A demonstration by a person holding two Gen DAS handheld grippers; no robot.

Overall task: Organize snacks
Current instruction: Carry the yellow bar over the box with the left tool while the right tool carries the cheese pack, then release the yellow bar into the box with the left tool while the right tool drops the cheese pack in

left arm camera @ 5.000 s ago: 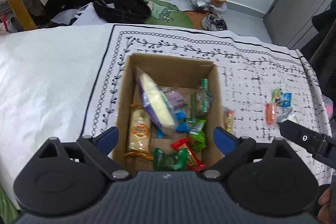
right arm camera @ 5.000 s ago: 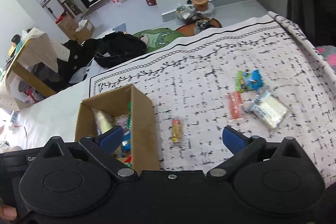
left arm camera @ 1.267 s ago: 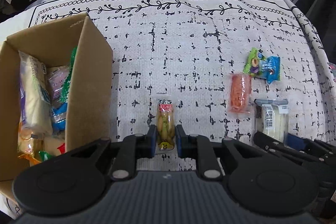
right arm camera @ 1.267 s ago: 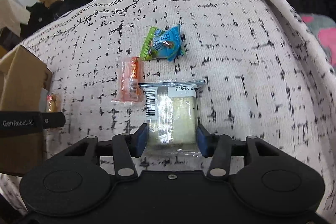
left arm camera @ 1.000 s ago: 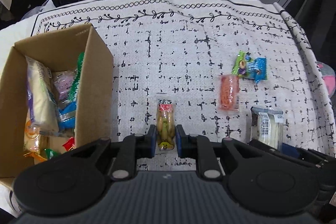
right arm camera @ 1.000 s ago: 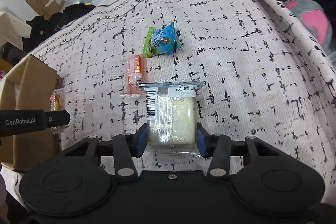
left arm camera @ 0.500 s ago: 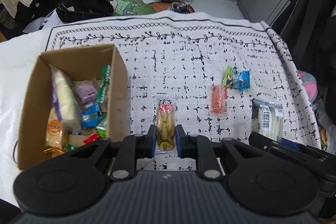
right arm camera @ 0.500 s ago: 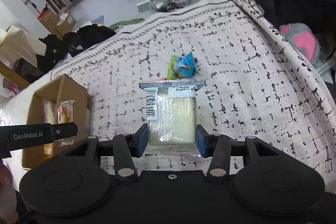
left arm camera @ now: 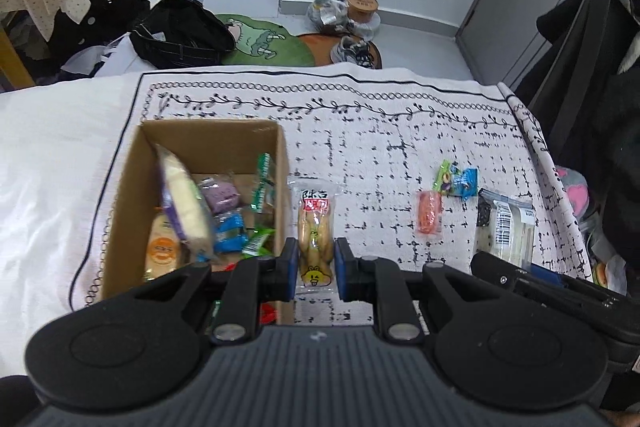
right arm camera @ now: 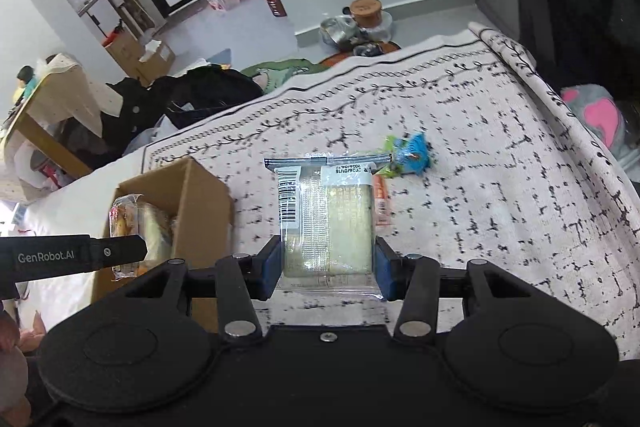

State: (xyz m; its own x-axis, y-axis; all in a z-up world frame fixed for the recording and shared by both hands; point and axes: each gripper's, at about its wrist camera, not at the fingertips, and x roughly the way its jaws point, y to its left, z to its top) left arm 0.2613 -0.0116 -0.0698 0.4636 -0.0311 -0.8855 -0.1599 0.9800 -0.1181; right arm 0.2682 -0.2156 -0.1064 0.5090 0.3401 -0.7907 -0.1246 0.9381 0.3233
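Above the patterned cloth [left arm camera: 400, 131], item one: my left gripper [left arm camera: 316, 269], jaws clamped on a slim yellow bread packet [left arm camera: 316, 227], held in the air by the right wall of the open cardboard box [left arm camera: 208, 135], which holds assorted snacks. Item two: my right gripper [right arm camera: 328, 267], jaws closed on a clear-wrapped sandwich pack [right arm camera: 328, 211], also aloft. Remaining on the cloth: an orange packet [left arm camera: 430, 213] and, near it, a green-and-blue packet [left arm camera: 456, 181].
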